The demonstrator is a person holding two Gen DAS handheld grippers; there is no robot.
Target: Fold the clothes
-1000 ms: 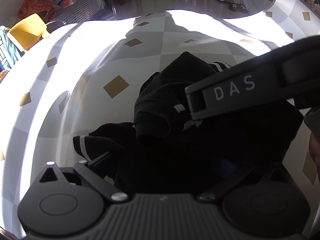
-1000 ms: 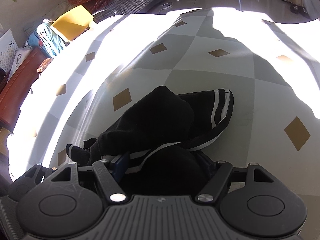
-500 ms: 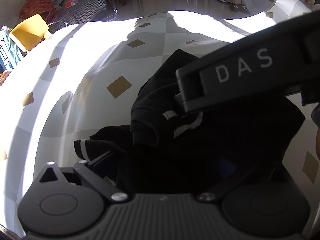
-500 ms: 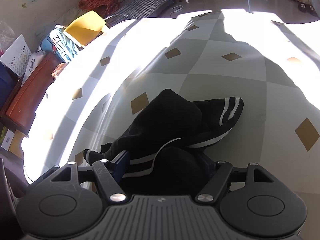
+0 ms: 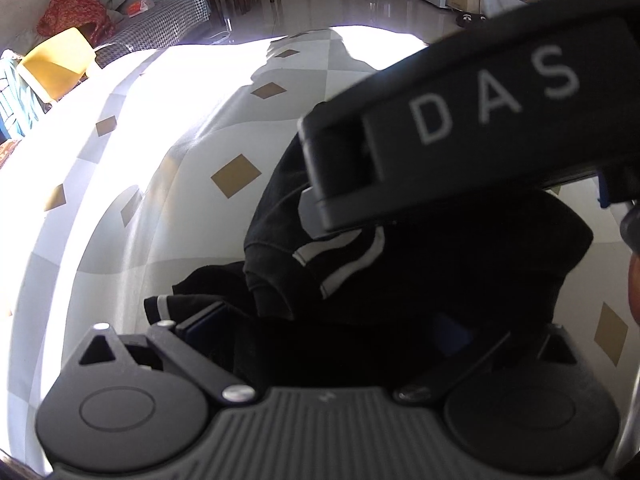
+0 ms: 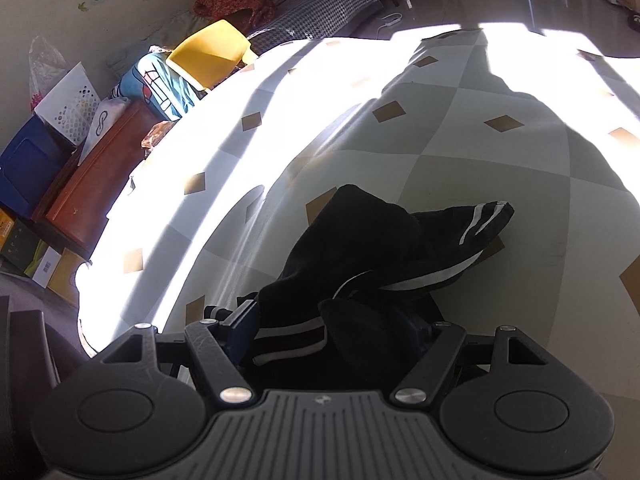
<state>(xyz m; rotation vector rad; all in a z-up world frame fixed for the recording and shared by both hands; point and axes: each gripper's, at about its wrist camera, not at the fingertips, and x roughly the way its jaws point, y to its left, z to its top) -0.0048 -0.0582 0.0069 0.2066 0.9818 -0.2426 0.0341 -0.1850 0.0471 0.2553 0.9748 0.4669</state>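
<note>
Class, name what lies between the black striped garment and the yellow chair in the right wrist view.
Only bare checked tablecloth between the black garment and the yellow chair, as the right wrist view shows.

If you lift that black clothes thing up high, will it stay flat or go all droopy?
Probably droopy. The black garment already sags in soft folds from the right gripper to the table, so it looks floppy. Its striped end trails loose and would likely dangle. It will hardly roll or tip; it should just slump.
</note>
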